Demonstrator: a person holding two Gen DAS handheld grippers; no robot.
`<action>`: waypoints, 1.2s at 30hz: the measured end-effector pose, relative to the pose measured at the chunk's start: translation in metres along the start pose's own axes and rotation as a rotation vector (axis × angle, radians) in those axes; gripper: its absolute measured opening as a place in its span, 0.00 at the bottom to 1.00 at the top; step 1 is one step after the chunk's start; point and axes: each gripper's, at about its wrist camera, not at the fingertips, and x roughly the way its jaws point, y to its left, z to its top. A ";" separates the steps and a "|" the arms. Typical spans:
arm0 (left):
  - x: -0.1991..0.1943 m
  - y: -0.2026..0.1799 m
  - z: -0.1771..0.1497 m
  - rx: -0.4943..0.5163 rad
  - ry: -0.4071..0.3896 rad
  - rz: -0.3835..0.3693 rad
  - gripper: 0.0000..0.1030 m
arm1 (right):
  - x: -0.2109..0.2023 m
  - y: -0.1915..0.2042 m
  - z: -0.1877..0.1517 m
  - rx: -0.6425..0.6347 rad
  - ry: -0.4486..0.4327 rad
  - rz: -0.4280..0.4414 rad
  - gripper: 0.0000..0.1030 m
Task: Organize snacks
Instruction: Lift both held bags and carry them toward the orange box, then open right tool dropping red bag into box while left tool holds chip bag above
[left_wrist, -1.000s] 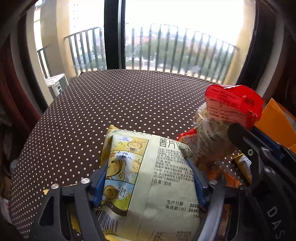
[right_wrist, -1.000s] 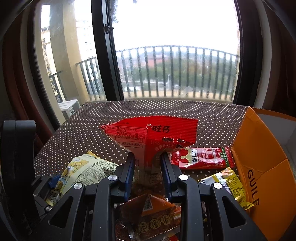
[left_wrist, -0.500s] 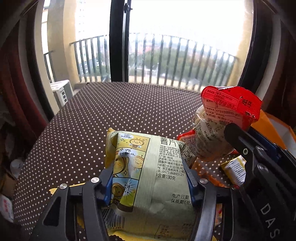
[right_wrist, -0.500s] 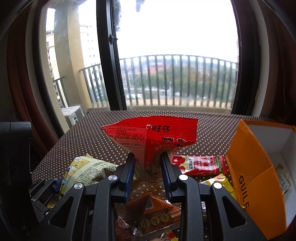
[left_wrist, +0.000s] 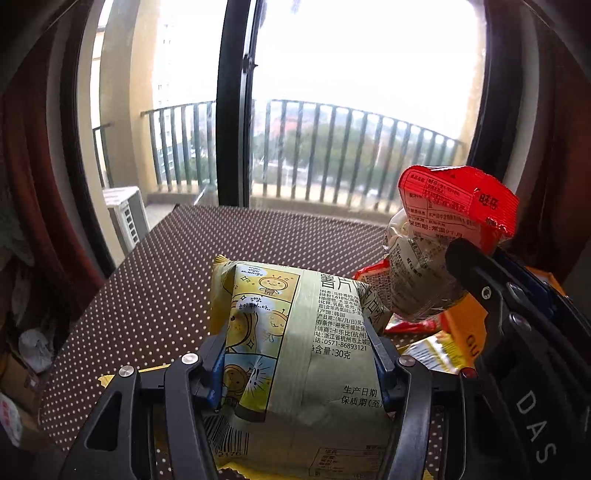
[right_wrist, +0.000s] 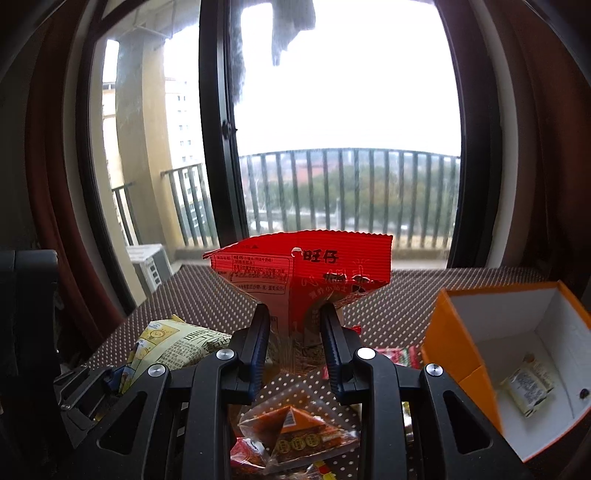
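R gripper (right_wrist: 295, 332) pinches a red snack bag (right_wrist: 303, 269) at its neck, bag upright, long axis vertical, lifted above the dotted table (right_wrist: 406, 295). Orange box (right_wrist: 461, 354) sits open at approx 4 o'clock from it, near, one small packet (right_wrist: 526, 387) inside; R side is the nearer one, so likely drop goes there. L gripper (left_wrist: 299, 358) squeezes a yellow chip bag (left_wrist: 295, 332) across its width, bag pointing to 12 o'clock. Loose snacks, incl. a triangular packet (right_wrist: 299, 432), lie below at 6.
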 end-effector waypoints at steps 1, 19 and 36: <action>-0.004 -0.001 0.001 0.005 -0.008 -0.004 0.58 | -0.004 -0.001 0.002 0.001 -0.010 -0.003 0.30; -0.040 -0.047 -0.006 0.057 -0.083 -0.090 0.58 | -0.055 -0.037 0.014 -0.002 -0.125 -0.085 0.30; -0.038 -0.124 0.004 0.152 -0.098 -0.192 0.58 | -0.080 -0.106 0.022 0.045 -0.178 -0.164 0.30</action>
